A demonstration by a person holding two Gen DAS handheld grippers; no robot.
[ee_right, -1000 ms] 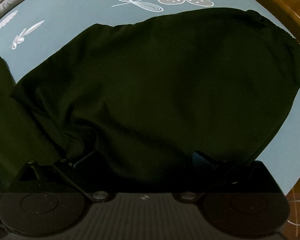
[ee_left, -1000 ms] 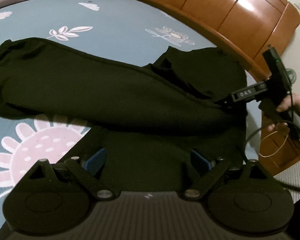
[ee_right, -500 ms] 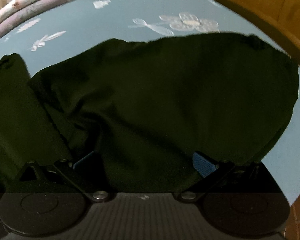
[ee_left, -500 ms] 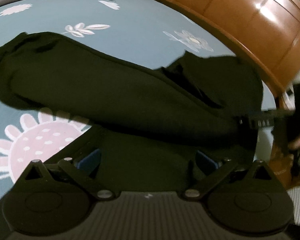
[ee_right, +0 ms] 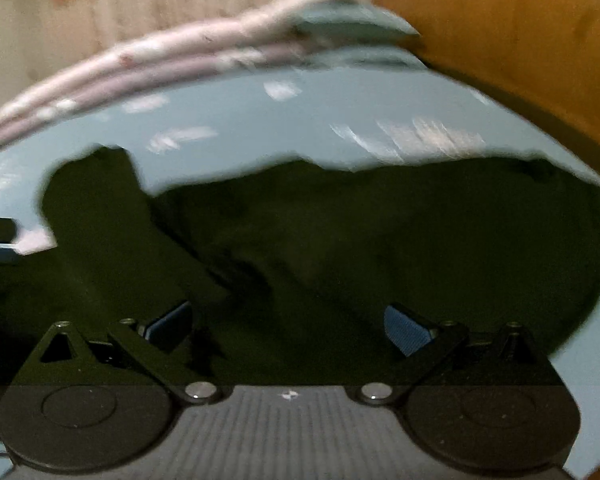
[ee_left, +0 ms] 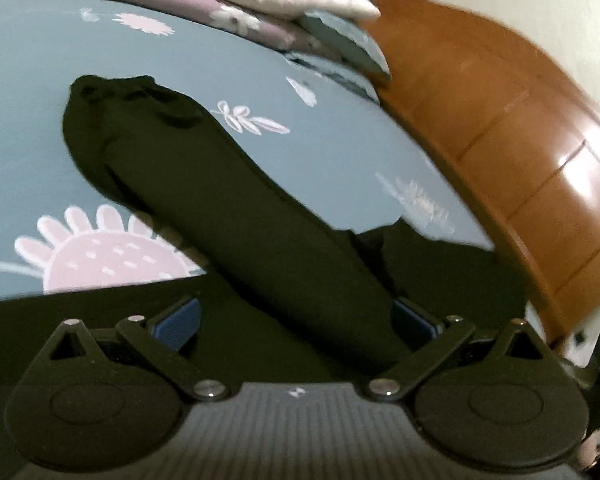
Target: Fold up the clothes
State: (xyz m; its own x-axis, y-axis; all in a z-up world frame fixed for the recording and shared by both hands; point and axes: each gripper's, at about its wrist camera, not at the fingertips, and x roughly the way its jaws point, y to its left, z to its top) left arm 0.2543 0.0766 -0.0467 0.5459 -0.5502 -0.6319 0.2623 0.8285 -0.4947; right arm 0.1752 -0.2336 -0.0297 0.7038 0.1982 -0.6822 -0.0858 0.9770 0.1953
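Both wrist cameras have tilted up since a second ago, bringing the pillows and more of the wooden headboard into frame, and the right gripper seen earlier at the garment's right edge is gone from the left view. Nearest the lens, the left gripper (ee_left: 296, 320) stands with its blue-padded fingers (ee_left: 178, 322) spread wide, dark cloth filling the gap between them; whether any fabric is pinched cannot be told. The right gripper (ee_right: 288, 328) is likewise wide apart over the cloth, its hold equally unclear in the blurred frame. The black trousers (ee_left: 228, 208) lie on the blue floral bedsheet (ee_left: 32, 80), one leg running away from the left gripper to a gathered cuff (ee_left: 112, 88), beside a pink sunflower print (ee_left: 100, 260). Beyond, the broader part of the garment spreads across the right view. Farthest off, stacked pillows (ee_left: 260, 4) rest against the headboard (ee_left: 500, 128).
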